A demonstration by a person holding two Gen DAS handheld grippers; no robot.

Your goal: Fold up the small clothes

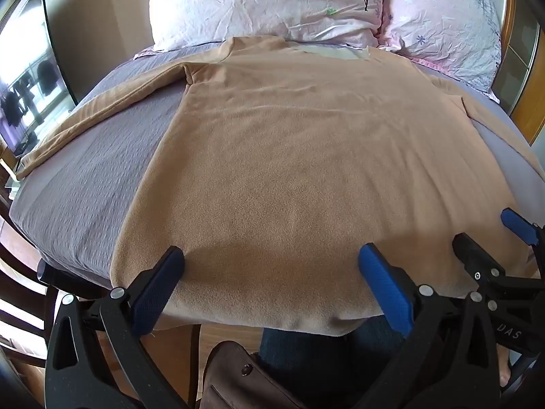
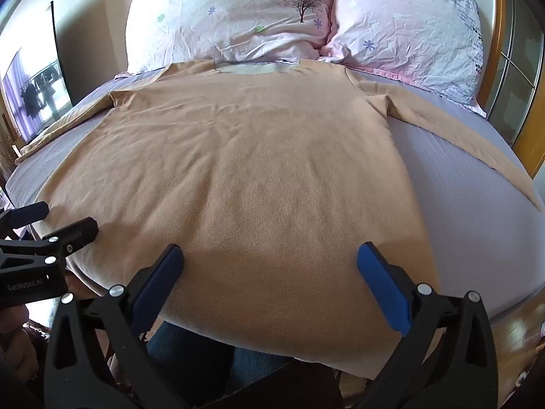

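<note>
Sweater (image 2: 245, 170) lies flat on the bed (image 2: 460, 211), ahead of both wide-open, empty tongs: left tongs (image 1: 270, 272), right tongs (image 2: 270, 269). We judge it soft, light, limp; grip hem corners.

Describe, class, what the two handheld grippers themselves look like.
Both the left gripper and right gripper have black plastic scissor-like frames with silver rivets and ribbed blue finger pads. White lettering marks the bodies: "GenRobot.AI" on the left, "DAS" on the right.

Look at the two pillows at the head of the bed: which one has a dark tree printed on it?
The left pillow: a dark tree stands near its right edge. The right pillow shows only small flowers.
</note>
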